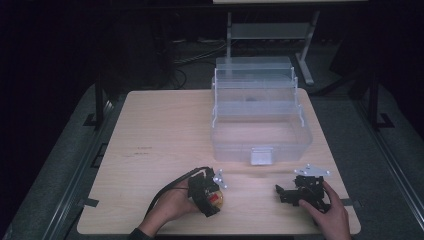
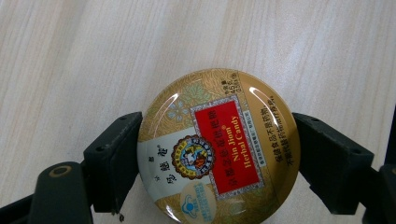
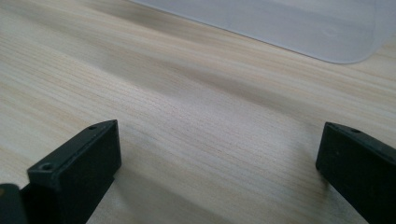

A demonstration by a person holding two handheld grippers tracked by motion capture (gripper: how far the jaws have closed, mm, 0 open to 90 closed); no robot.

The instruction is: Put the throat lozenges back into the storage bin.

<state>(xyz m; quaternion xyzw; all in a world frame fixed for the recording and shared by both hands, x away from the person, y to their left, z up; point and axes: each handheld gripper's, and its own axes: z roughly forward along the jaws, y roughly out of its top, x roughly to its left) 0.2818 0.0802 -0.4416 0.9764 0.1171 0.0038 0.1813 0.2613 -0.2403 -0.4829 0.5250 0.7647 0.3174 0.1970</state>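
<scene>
A round gold candy tin (image 2: pixel 219 149) with a red label reading "Herbal Candy" sits between the jaws of my left gripper (image 2: pixel 217 154), which press on its two sides from above. In the high view that tin (image 1: pixel 217 200) is a red-and-gold spot under my left gripper (image 1: pixel 209 194), near the table's front edge. I cannot tell whether the tin rests on the wood or hangs just over it. My right gripper (image 1: pixel 281 193) lies low on the table at the front right, jaws wide apart. In its own view my right gripper (image 3: pixel 219 154) has only bare wood between its jaws.
A clear plastic tiered box (image 1: pixel 260 117) stands open on the far right half of the wooden table (image 1: pixel 160 135), its front latch facing me. The box's base edge (image 3: pixel 289 23) lies just ahead of the right gripper. Dark floor and a metal stand lie beyond the table.
</scene>
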